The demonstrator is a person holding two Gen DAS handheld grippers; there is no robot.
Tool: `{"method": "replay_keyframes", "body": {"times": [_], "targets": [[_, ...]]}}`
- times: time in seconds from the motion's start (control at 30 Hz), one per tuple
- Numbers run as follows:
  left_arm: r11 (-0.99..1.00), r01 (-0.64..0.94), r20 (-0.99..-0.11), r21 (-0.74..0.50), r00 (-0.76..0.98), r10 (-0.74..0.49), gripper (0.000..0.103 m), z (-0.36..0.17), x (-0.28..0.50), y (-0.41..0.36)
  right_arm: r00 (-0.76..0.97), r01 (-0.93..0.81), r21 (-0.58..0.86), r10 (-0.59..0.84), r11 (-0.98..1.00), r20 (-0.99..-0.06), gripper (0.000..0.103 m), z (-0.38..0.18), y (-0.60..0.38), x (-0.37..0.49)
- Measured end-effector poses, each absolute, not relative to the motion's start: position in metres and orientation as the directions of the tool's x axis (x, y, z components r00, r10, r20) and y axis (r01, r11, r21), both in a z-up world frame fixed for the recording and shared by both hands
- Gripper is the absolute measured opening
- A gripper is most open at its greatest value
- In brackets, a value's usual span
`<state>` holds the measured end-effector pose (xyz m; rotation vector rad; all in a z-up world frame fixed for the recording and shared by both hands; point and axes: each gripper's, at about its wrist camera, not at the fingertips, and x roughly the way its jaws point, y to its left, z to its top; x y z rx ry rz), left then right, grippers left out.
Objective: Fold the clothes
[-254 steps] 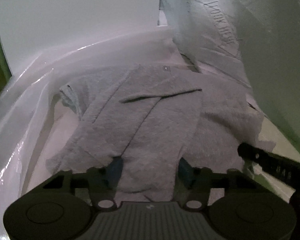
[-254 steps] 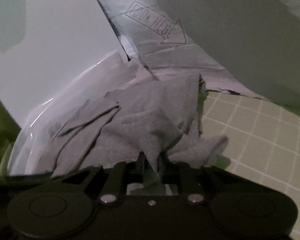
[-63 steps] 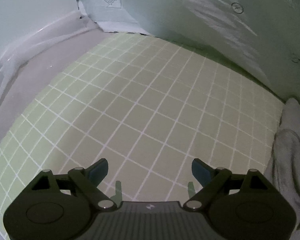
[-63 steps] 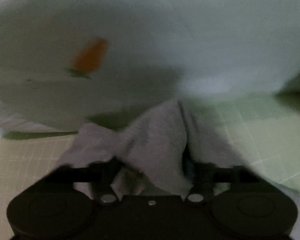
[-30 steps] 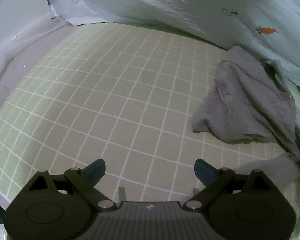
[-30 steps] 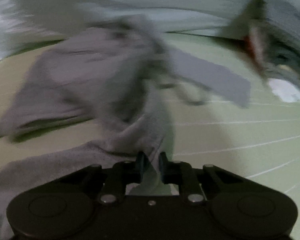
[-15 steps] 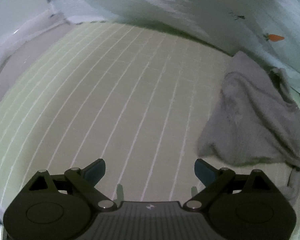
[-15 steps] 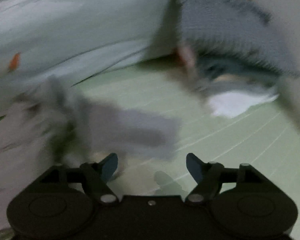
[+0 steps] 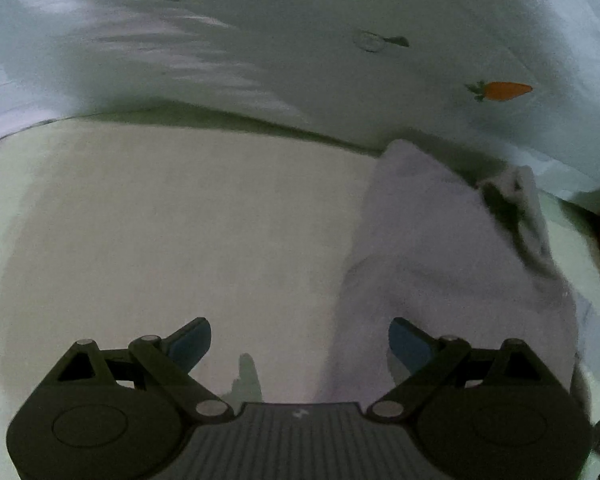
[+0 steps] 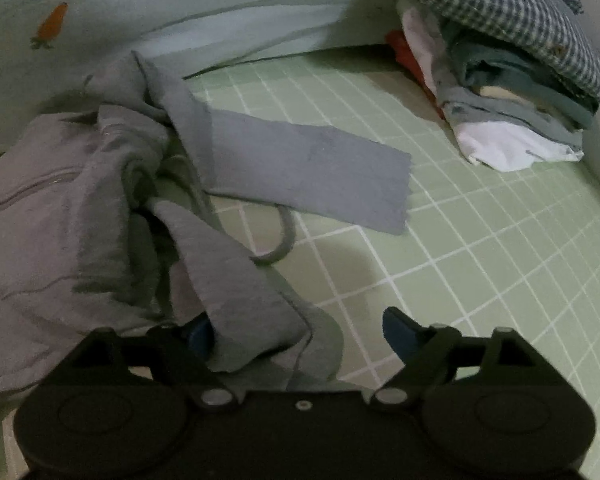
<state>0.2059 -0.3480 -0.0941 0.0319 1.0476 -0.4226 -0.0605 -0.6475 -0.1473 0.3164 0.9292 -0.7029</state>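
Both my hand-held grippers, left (image 9: pixel 298 340) and right (image 10: pixel 296 330), gape empty over the crumpled grey garment (image 10: pixel 112 200) on the green mat (image 10: pixel 480 260), which I judge needs spreading flat, stack (image 10: pixel 508 80) beyond.

Dim light. A pale green gridded mat (image 10: pixel 480 248) covers the bench; a light sheet with a carrot print (image 9: pixel 500 91) rises behind, at twelve o'clock.
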Motion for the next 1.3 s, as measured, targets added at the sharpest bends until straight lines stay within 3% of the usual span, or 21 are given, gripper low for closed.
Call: {"method": "replay_keyframes", "body": {"times": [0.13,0.17,0.2,0.23,0.3,0.4,0.47,0.83,1.0,1.03,1.1,1.13,1.17,1.23,1.3], "targets": [[0.894,0.398,-0.863,-0.207,0.357,-0.359,0.091,-0.115,0.248,-0.389,0.369,0.69,-0.045,-0.404,0.722,-0.837,0.09,-0.153,-0.651,-0.051],[0.889,0.402,-0.865,-0.219,0.342,-0.367,0.081,-0.119,0.253,-0.394,0.369,0.692,-0.045,-0.406,0.72,-0.836,0.092,-0.154,-0.651,-0.05],[0.883,0.403,-0.864,-0.241,0.326,-0.384,0.062,-0.124,0.257,-0.4,0.366,0.692,-0.048,-0.407,0.721,-0.837,0.094,-0.154,-0.653,-0.049],[0.882,0.4,-0.864,-0.249,0.321,-0.389,0.05,-0.125,0.257,-0.403,0.364,0.689,-0.052,-0.408,0.723,-0.838,0.095,-0.154,-0.653,-0.048],[0.88,0.394,-0.862,-0.265,0.311,-0.399,0.034,-0.129,0.257,-0.408,0.363,0.682,-0.06,-0.409,0.729,-0.837,0.095,-0.154,-0.654,-0.048],[0.876,0.387,-0.842,-0.288,0.334,-0.425,0.024,-0.125,0.245,-0.397,0.372,0.669,-0.07,-0.415,0.74,-0.831,0.095,-0.154,-0.652,-0.049],[0.886,0.353,-0.843,-0.301,0.335,-0.42,0.022,-0.122,0.233,-0.382,0.374,0.666,-0.069,-0.412,0.743,-0.831,0.095,-0.153,-0.651,-0.05],[0.965,0.144,-0.895,-0.221,0.362,-0.259,0.022,-0.117,0.078,-0.239,0.492,0.568,0.011,-0.328,0.823,-0.806,0.093,-0.137,-0.591,-0.08],[0.977,0.06,-0.903,-0.204,0.374,-0.211,0.029,-0.115,0.035,-0.202,0.506,0.484,0.003,-0.277,0.875,-0.817,0.093,-0.142,-0.557,-0.088],[0.978,0.052,-0.9,-0.201,0.385,-0.205,0.032,-0.112,0.033,-0.199,0.501,0.476,-0.004,-0.275,0.879,-0.821,0.093,-0.142,-0.553,-0.088],[0.985,0.064,-0.89,-0.159,0.423,-0.171,0.053,-0.105,0.03,-0.204,0.495,0.467,-0.013,-0.274,0.884,-0.825,0.093,-0.144,-0.549,-0.088],[0.986,0.08,-0.886,-0.143,0.434,-0.164,0.058,-0.102,0.03,-0.206,0.493,0.463,-0.01,-0.268,0.886,-0.828,0.093,-0.145,-0.55,-0.09],[0.987,0.097,-0.882,-0.127,0.445,-0.157,0.066,-0.098,0.03,-0.207,0.488,0.463,-0.002,-0.257,0.886,-0.834,0.089,-0.147,-0.551,-0.09],[0.987,0.118,-0.882,-0.106,0.447,-0.148,0.068,-0.097,0.033,-0.21,0.5,0.469,0.053,-0.215,0.881,-0.839,0.081,-0.15,-0.555,-0.093],[0.987,0.129,-0.891,-0.095,0.432,-0.143,0.068,-0.1,0.039,-0.212,0.527,0.43,0.056,-0.201,0.901,-0.826,0.047,-0.146,-0.553,-0.098]]}}
